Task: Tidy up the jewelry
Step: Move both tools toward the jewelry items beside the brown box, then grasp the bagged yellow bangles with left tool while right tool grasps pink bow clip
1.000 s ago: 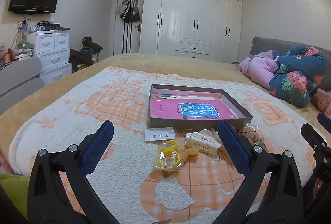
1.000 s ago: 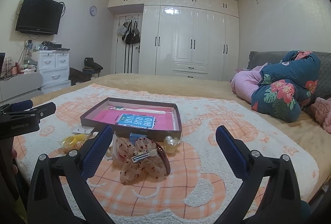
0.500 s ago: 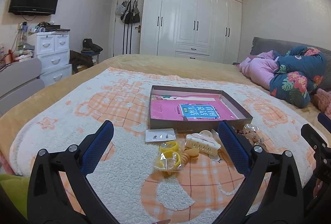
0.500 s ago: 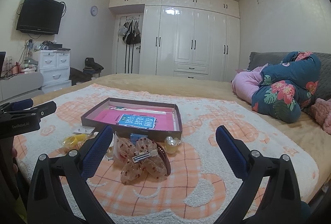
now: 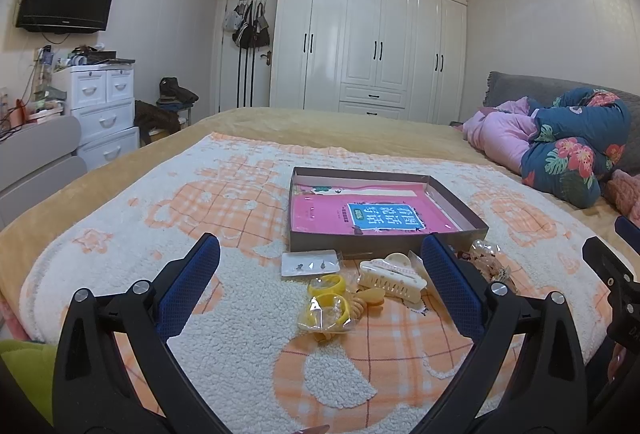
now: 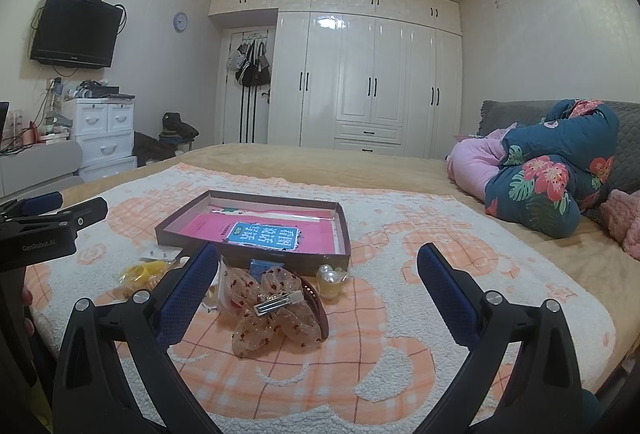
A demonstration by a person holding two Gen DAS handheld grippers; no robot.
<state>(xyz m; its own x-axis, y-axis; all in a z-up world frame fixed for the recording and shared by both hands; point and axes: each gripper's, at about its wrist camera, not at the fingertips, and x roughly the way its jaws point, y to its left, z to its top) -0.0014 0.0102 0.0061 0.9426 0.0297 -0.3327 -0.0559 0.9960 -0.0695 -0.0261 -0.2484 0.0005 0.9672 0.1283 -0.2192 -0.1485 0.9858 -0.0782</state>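
Observation:
A shallow brown box (image 5: 384, 246) with a pink lining and a blue label stands on the bed blanket; it also shows in the right wrist view (image 6: 252, 258). In front of it lie a bagged earring card (image 5: 310, 262), yellow rings in plastic (image 5: 326, 308), a cream claw clip (image 5: 390, 281), a sheer bow hair clip (image 6: 272, 310) and a pearl piece (image 6: 330, 278). My left gripper (image 5: 320, 274) is open and empty, above the yellow rings. My right gripper (image 6: 318, 276) is open and empty, above the bow clip.
A white and orange fleece blanket (image 5: 120, 242) covers the bed. Folded quilts (image 5: 560, 149) lie at the right. White drawers (image 5: 104, 113) and a grey chair (image 5: 36, 161) stand left of the bed. Wardrobes (image 6: 360, 85) line the far wall.
The right wrist view has drifted slightly; the bow clip sits a little lower and nearer. The left gripper is nearly still. Nothing was picked up.

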